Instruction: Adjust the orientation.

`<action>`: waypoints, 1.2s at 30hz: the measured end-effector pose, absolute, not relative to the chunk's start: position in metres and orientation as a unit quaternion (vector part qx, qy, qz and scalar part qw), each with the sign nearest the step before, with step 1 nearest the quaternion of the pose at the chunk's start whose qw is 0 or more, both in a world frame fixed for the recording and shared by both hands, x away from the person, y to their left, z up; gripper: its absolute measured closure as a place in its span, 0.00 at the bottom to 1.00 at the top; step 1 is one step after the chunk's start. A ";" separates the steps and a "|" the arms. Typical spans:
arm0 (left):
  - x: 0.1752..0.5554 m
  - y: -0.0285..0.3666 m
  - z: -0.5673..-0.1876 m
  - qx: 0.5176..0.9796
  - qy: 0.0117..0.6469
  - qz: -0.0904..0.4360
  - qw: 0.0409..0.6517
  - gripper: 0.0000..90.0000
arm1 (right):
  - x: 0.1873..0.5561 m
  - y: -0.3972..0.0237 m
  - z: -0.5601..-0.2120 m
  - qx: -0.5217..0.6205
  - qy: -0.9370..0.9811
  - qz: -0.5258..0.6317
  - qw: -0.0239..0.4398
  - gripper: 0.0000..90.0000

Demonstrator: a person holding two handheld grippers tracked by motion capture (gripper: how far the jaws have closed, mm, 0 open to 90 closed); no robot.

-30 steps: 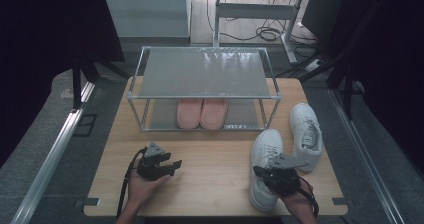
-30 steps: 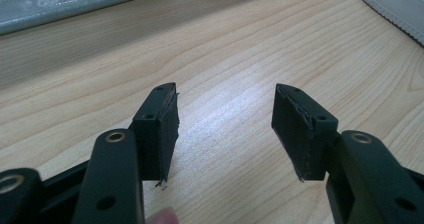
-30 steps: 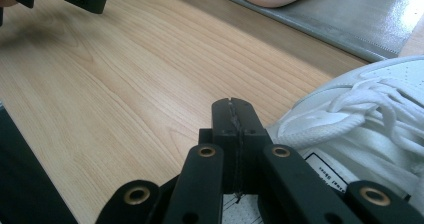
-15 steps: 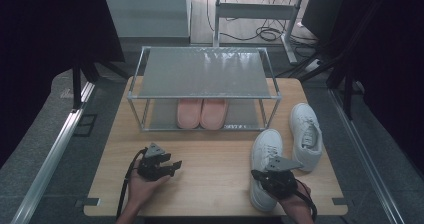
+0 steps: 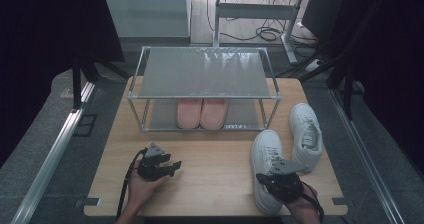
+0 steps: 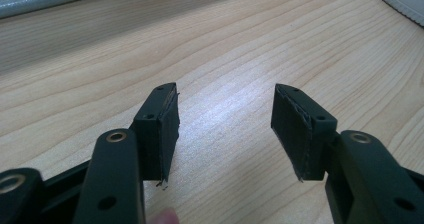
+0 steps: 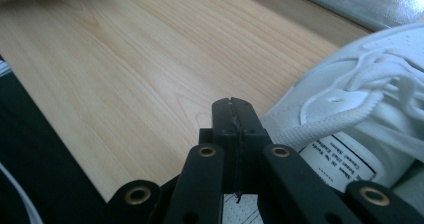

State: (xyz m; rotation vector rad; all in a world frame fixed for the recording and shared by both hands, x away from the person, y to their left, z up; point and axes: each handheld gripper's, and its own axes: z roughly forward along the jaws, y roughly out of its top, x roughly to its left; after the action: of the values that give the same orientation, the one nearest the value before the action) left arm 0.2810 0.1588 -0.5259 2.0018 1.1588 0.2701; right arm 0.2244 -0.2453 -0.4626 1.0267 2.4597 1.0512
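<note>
- A person's right gripper (image 5: 274,178) sits over the heel end of the near sneaker (image 5: 266,160), its jaws pressed flat together. In the right gripper view the closed tips (image 7: 234,115) lie against the collar beside the tongue (image 7: 345,156); whether they pinch any fabric cannot be told from here.
- The near sneaker lies toe toward the rack (image 5: 202,73) at the table's (image 5: 210,184) right front. Its mate (image 5: 306,134) lies just beside it, farther right and back. Likely both are bound for the rack.
- The left gripper (image 5: 172,166) rests low at the table's left front, held in a hand (image 5: 142,186) well apart from the shoes — seemingly parked while the right one works. Its jaws stand wide apart with bare wood between the pads (image 6: 165,131); it holds nothing.
- Pink slippers (image 5: 202,113) already fill the middle of the rack's lower shelf, side by side; the top shelf is bare — the probable spot for the white pair.
</note>
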 end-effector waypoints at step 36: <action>0.282 0.160 -0.527 0.787 0.461 0.106 0.395 0.50 | 0.288 -0.303 -0.461 0.453 0.816 0.292 0.209 1.00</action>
State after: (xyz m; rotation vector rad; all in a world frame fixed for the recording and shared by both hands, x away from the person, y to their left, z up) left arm 0.2821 0.1601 -0.5268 1.9964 1.1702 0.2692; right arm 0.2882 -0.3028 -0.4609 1.2595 2.2711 0.8130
